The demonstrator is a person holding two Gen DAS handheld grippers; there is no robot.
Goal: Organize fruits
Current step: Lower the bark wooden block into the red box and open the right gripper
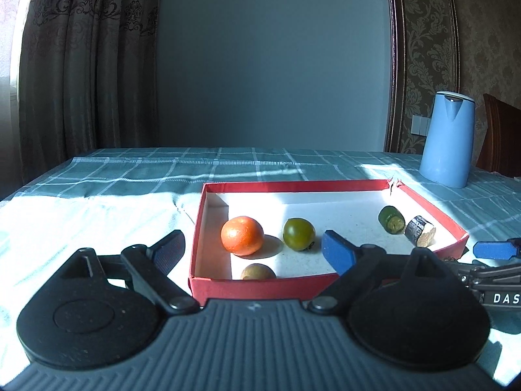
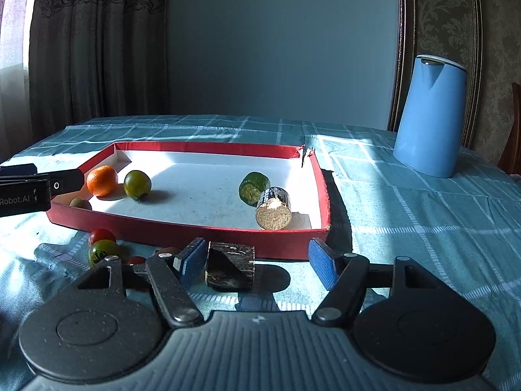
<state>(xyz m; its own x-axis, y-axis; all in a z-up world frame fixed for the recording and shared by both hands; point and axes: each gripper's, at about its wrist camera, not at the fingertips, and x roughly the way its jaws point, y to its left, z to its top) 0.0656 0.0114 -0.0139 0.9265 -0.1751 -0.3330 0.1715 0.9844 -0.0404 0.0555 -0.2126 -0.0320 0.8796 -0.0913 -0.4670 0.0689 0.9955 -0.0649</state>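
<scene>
A shallow red box (image 1: 260,285) (image 2: 182,228) with a white floor holds an orange (image 1: 242,235) (image 2: 102,181), a green round fruit (image 1: 298,233) (image 2: 137,183), a small brown fruit (image 1: 258,272) (image 2: 80,203), a green cut piece (image 1: 390,219) (image 2: 254,186) and a dark cut piece (image 1: 420,230) (image 2: 273,208). My left gripper (image 1: 254,254) is open and empty over the box's near left corner. My right gripper (image 2: 259,262) is open, low over the cloth in front of the box, with a dark cylinder piece (image 2: 230,266) between its fingers, against the left pad (image 2: 192,260).
A red tomato (image 2: 102,236) and a green tomato (image 2: 102,251) lie on the checked cloth left of my right gripper. A blue kettle (image 2: 428,115) (image 1: 446,138) stands at the back right. Curtains and a wall are behind the table.
</scene>
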